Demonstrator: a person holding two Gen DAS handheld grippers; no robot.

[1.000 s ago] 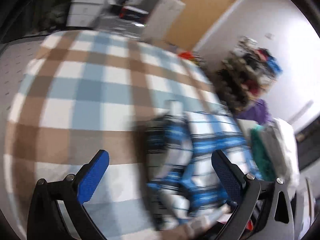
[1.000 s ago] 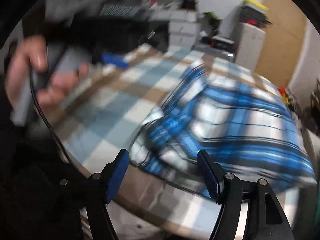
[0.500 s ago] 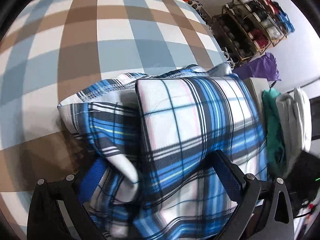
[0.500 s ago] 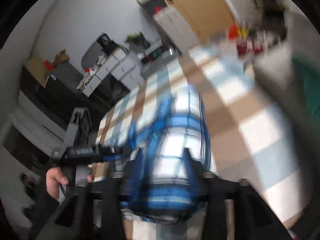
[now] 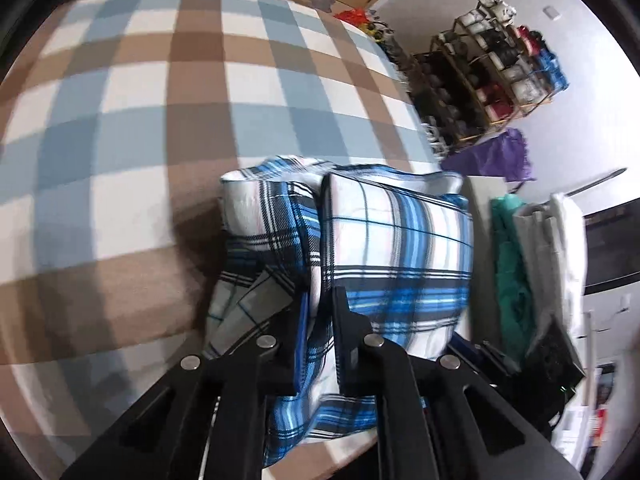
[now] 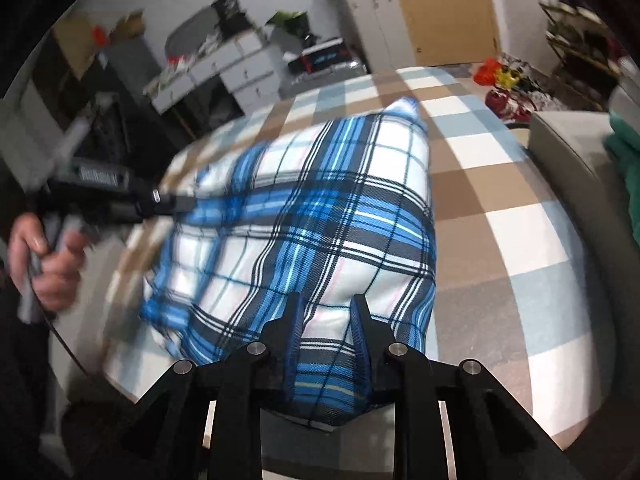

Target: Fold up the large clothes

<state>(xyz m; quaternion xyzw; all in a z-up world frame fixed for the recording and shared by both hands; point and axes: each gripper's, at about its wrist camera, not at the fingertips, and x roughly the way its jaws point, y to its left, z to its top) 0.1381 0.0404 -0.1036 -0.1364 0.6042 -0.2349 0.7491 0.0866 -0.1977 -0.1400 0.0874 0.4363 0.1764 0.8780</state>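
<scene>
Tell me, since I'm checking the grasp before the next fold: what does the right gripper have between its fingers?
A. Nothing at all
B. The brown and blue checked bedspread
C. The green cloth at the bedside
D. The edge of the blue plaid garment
D: in the right wrist view the right gripper is closing with a bunched fold of the blue plaid garment pinched between its fingers, above the checked bedspread.

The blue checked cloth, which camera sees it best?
The right wrist view: the blue checked cloth spreads wide over the checked bedcover. The left wrist view shows only its bunched folds, up close.
</scene>
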